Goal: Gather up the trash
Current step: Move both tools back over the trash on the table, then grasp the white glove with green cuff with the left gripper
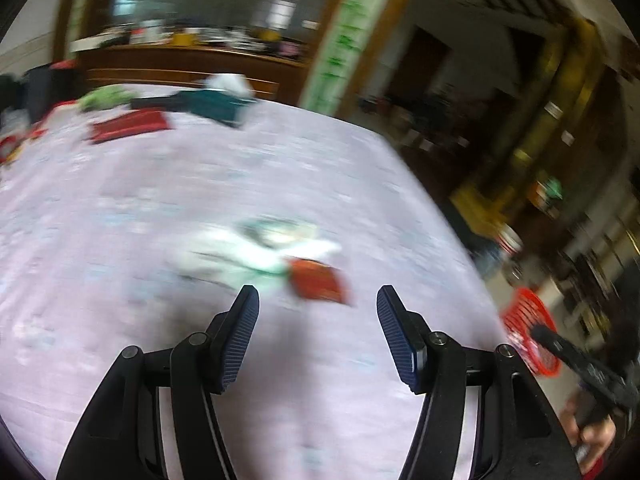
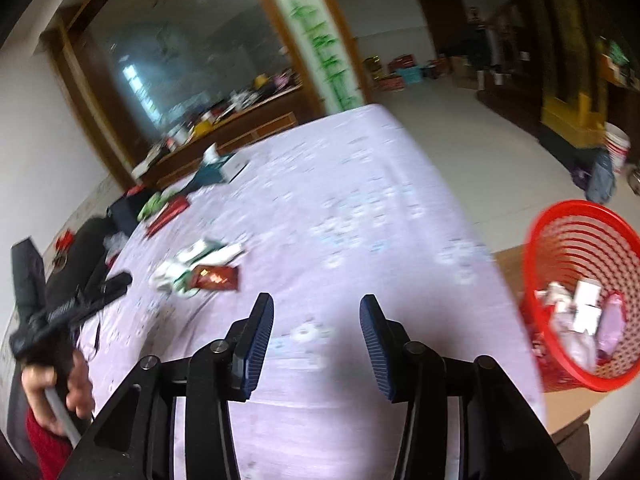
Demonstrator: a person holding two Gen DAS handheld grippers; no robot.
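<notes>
Trash lies in a small heap on the lilac cloth-covered surface [image 1: 120, 200]: white and green wrappers [image 1: 248, 252] touching a red packet [image 1: 320, 284], both blurred. The left gripper [image 1: 318, 304] hovers just short of them, its fingers spread wide and holding nothing. The right gripper [image 2: 316, 312] also has its fingers well apart and empty, over bare cloth, with the wrappers [image 2: 196, 264] and red packet [image 2: 216, 278] ahead to its left. Only the right wrist view shows into the red basket [image 2: 560, 232] (papers and a pinkish wrapper lie inside), which stands on a brown board beyond the surface's right edge; the left view catches only part of it [image 1: 528, 312]. Boxes [image 1: 212, 106] crowd the far left corner. Between heap and right edge, the cloth is bare.
</notes>
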